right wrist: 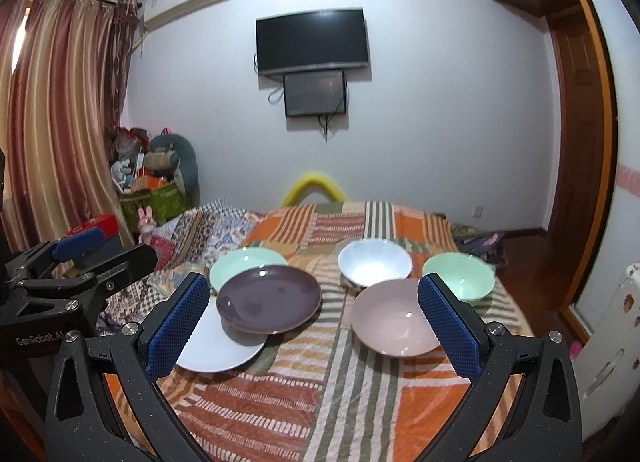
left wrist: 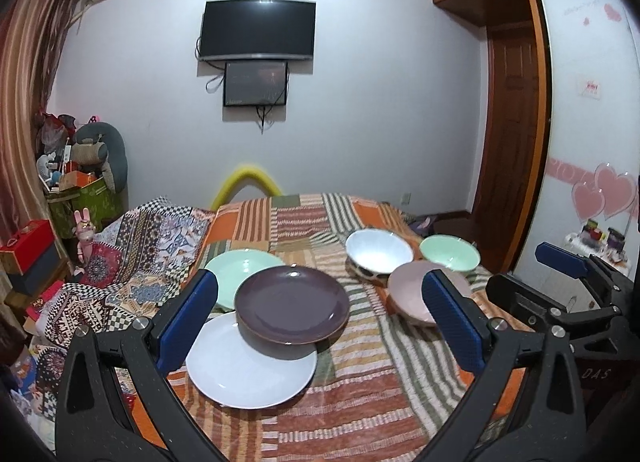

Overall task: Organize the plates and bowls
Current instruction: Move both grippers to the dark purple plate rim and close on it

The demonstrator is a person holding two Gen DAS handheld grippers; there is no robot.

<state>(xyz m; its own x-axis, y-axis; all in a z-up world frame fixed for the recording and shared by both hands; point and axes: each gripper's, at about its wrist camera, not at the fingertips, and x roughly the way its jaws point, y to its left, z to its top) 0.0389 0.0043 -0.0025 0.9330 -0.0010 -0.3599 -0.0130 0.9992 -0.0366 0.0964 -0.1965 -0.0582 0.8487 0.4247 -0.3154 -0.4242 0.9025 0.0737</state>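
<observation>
Three plates overlap on the striped quilt [left wrist: 360, 402]: a purple plate [left wrist: 292, 304] [right wrist: 269, 299] rests on a white plate [left wrist: 250, 370] [right wrist: 220, 348] and a mint plate [left wrist: 236, 268] [right wrist: 244, 262]. To the right stand a white bowl [left wrist: 378, 250] [right wrist: 375, 262], a mint bowl [left wrist: 449, 252] [right wrist: 460, 274] and a pink bowl [left wrist: 412, 296] [right wrist: 394, 316]. My left gripper [left wrist: 320, 320] is open and empty above the plates. My right gripper [right wrist: 314, 326] is open and empty, between plates and bowls.
The quilt covers a bed; a patterned blanket [left wrist: 140, 254] lies at its left. Boxes and toys [left wrist: 80, 182] crowd the left corner. A wardrobe [left wrist: 580, 142] stands at the right. The other gripper shows at each view's edge [left wrist: 568, 282] [right wrist: 72, 274].
</observation>
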